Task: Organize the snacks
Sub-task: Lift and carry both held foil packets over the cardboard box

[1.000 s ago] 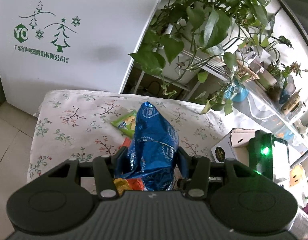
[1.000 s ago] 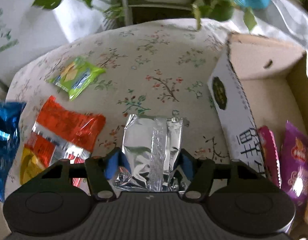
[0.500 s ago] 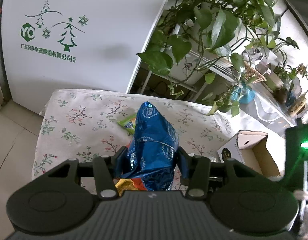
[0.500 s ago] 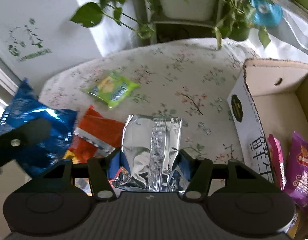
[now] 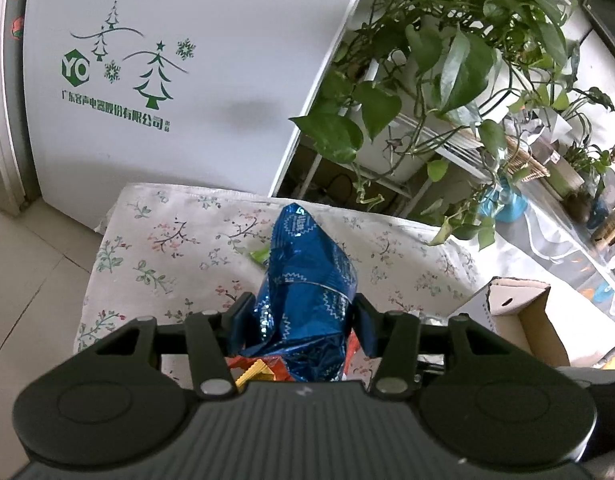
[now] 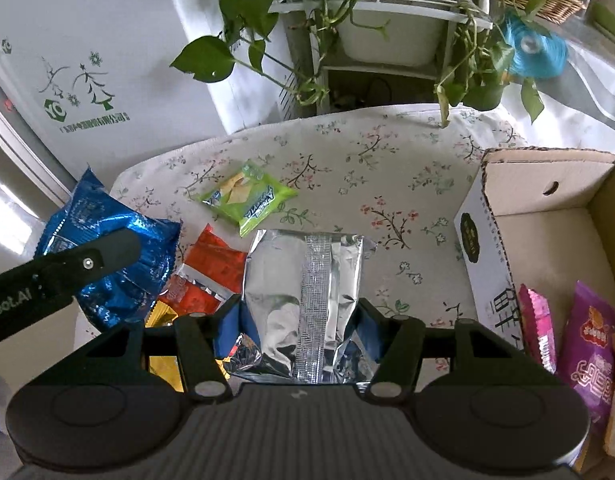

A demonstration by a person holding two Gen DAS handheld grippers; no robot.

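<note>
My left gripper (image 5: 303, 322) is shut on a shiny blue snack bag (image 5: 309, 292) and holds it up above the floral table (image 5: 167, 248). The blue bag also shows in the right wrist view (image 6: 107, 256), at the left. My right gripper (image 6: 301, 330) is shut on a silver foil bag (image 6: 307, 300), lifted above the table. A green snack packet (image 6: 247, 198) and a red and yellow packet (image 6: 203, 276) lie on the cloth. A cardboard box (image 6: 547, 216) at the right holds pink and purple snack packets (image 6: 587, 356).
A white fridge (image 5: 167, 80) with green tree print stands behind the table. Potted trailing plants (image 5: 447, 60) on a white rack hang over the table's far edge. The box also shows in the left wrist view (image 5: 519, 320). Tiled floor lies to the left.
Both grippers have risen and drawn back from the table with their bags. The right view now takes in more of the table and the left gripper with the blue bag.
</note>
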